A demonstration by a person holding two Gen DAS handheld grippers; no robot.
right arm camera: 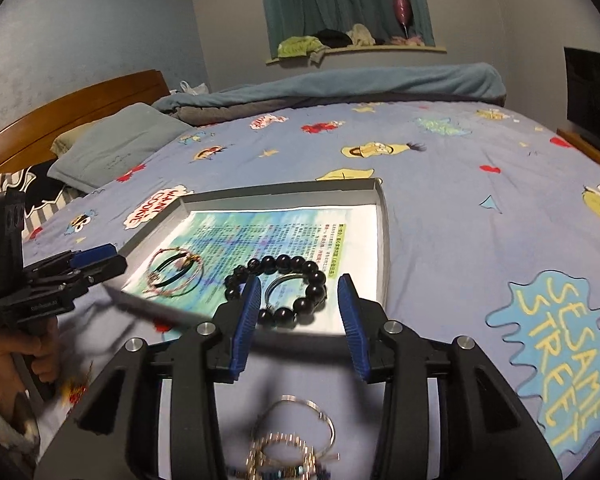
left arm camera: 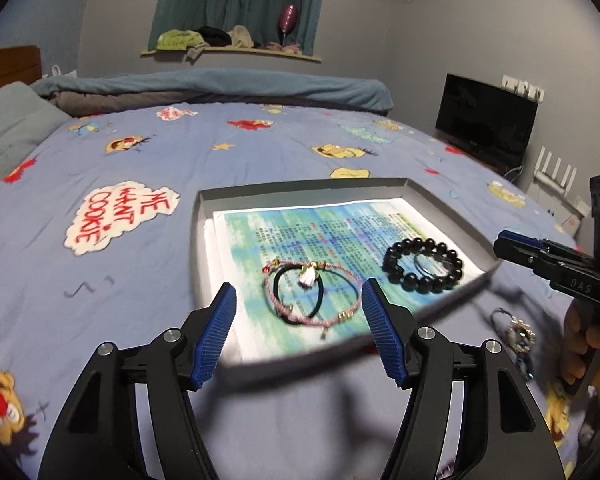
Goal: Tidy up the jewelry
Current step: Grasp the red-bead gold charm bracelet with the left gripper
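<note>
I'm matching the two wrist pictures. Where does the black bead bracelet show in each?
Left wrist: black bead bracelet lies right of centre, in the tray's near right corner.
Right wrist: black bead bracelet lies at centre, partly behind the right claw's left finger.
Shared landmark: the printed paper lining the tray.

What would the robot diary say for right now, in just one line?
left gripper: open, empty | right gripper: open, empty | tray: black bead bracelet, pink cord bracelet inside | loose bracelets: on bedsheet, outside tray
</note>
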